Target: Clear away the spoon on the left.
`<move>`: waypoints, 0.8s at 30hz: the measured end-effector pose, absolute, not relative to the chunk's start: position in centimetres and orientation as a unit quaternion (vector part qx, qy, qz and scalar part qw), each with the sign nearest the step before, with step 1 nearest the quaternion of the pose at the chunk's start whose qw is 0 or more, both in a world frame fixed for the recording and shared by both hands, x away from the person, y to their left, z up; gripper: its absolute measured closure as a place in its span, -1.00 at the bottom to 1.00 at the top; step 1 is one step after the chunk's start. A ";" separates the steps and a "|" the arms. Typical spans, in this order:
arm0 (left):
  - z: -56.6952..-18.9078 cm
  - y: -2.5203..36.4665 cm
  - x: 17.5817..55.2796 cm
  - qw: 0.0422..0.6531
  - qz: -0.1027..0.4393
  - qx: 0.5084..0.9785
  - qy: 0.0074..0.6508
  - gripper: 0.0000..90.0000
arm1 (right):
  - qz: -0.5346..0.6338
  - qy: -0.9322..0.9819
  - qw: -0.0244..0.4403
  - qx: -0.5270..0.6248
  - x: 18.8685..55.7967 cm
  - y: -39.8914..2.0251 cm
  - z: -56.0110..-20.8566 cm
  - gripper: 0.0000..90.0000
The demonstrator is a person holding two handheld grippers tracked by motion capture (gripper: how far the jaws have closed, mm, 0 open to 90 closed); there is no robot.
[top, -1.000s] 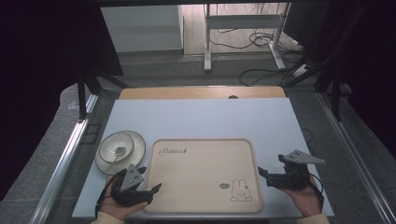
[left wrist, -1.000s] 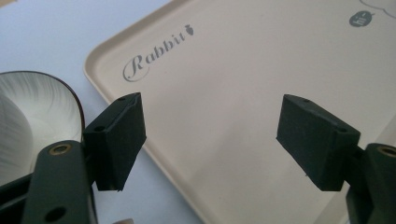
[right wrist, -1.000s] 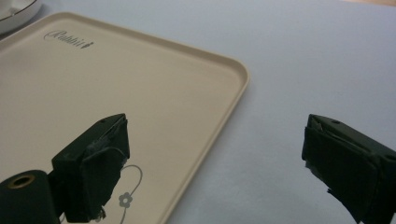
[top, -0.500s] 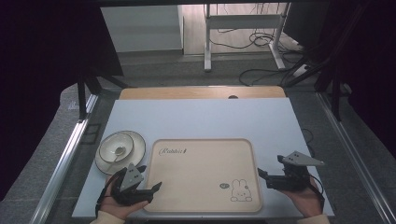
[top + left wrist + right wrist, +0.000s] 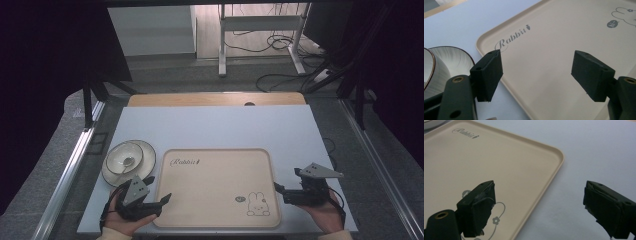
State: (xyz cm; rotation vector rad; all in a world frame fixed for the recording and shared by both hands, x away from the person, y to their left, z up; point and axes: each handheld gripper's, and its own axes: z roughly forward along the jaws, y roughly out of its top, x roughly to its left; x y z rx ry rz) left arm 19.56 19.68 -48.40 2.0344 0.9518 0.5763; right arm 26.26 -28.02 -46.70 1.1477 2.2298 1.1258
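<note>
Beige rabbit tray [image 5: 215, 185] sits flat at the near centre of the white desk [image 5: 215, 127], "Rabbit" print at its 10 o'clock corner, bunny drawing at 5 o'clock. At the tray's 9 o'clock, just beside it: a white bowl [image 5: 124, 156] on a saucer [image 5: 146, 152], small spoon [image 5: 128, 161] inside the bowl.

Left hand-held gripper [image 5: 156, 192] at the tray's 7 o'clock corner, jaws released and spread wide; in the left gripper view they straddle the tray's edge, one over the desk and one over the tray.

Right hand-held gripper [image 5: 286, 182] at the tray's 4 o'clock, also released, jaws wide apart; in the right gripper view one jaw hangs over the bunny print, the other over bare desk. Neither holds anything. Contact with the tray: can't tell.
</note>
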 end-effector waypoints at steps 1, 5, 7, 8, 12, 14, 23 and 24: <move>-48.4 19.7 19.6 0.399 0.229 0.804 0.376 -0.44 | 0.402 0.796 0.194 0.410 26.3 -28.1 -46.7 -0.76; -48.3 20.2 19.6 0.401 0.234 0.797 0.385 -0.44 | 0.408 0.791 0.192 0.413 26.5 -28.1 -46.5 -0.75; -48.1 20.4 19.5 0.402 0.237 0.794 0.389 -0.44 | 0.411 0.791 0.191 0.411 26.6 -27.8 -46.5 -0.75; -47.8 20.4 19.5 0.405 0.239 0.791 0.391 -0.44 | 0.412 0.792 0.189 0.410 26.6 -27.7 -46.5 -0.75; -46.6 20.3 19.2 0.407 0.258 0.785 0.389 -0.45 | 0.406 0.802 0.180 0.399 26.9 -27.3 -47.1 -0.74; -46.1 20.1 19.1 0.409 0.265 0.783 0.386 -0.47 | 0.404 0.805 0.179 0.396 27.1 -27.2 -47.2 -0.74; -45.0 19.8 18.3 0.405 0.279 0.787 0.372 -0.47 | 0.398 0.811 0.188 0.386 26.9 -26.9 -47.2 -0.72; -45.0 19.9 18.2 0.407 0.278 0.786 0.372 -0.47 | 0.397 0.809 0.194 0.388 26.8 -26.9 -47.1 -0.71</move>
